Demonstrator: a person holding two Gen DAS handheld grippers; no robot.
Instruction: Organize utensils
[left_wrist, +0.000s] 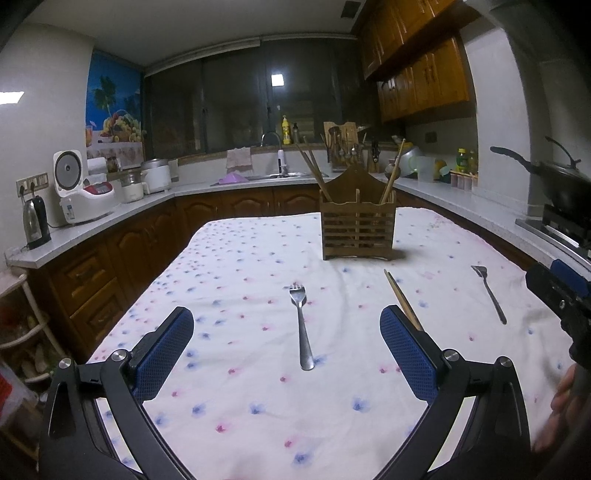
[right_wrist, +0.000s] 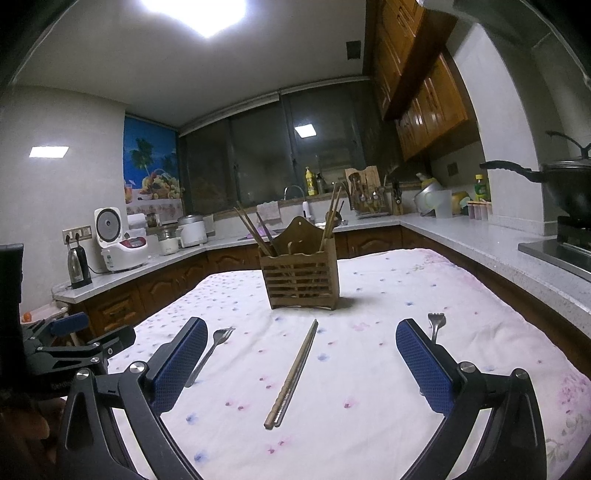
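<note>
A wooden holder (left_wrist: 357, 221) stands upright on the flowered tablecloth (left_wrist: 240, 387), and all other places here are given from it. Chopsticks lean out of its left part (left_wrist: 312, 168) and its right part (left_wrist: 394, 170); what lies lower inside is hard to see through the slats.

In front of the holder, a pair of chopsticks (right_wrist: 293, 373) lies flat on the cloth. In the left wrist view its near end is hidden behind a blue finger pad (left_wrist: 408, 360). In front and to the left lies one fork (left_wrist: 302, 325). In front and to the right lies a second fork (left_wrist: 489, 293); in the right wrist view its handle is hidden behind a pad.

The left gripper (left_wrist: 286, 354) hangs above the cloth with jaws spread wide, holding nothing. The right gripper (right_wrist: 301, 365) is also spread and holds nothing, above the chopsticks.
</note>
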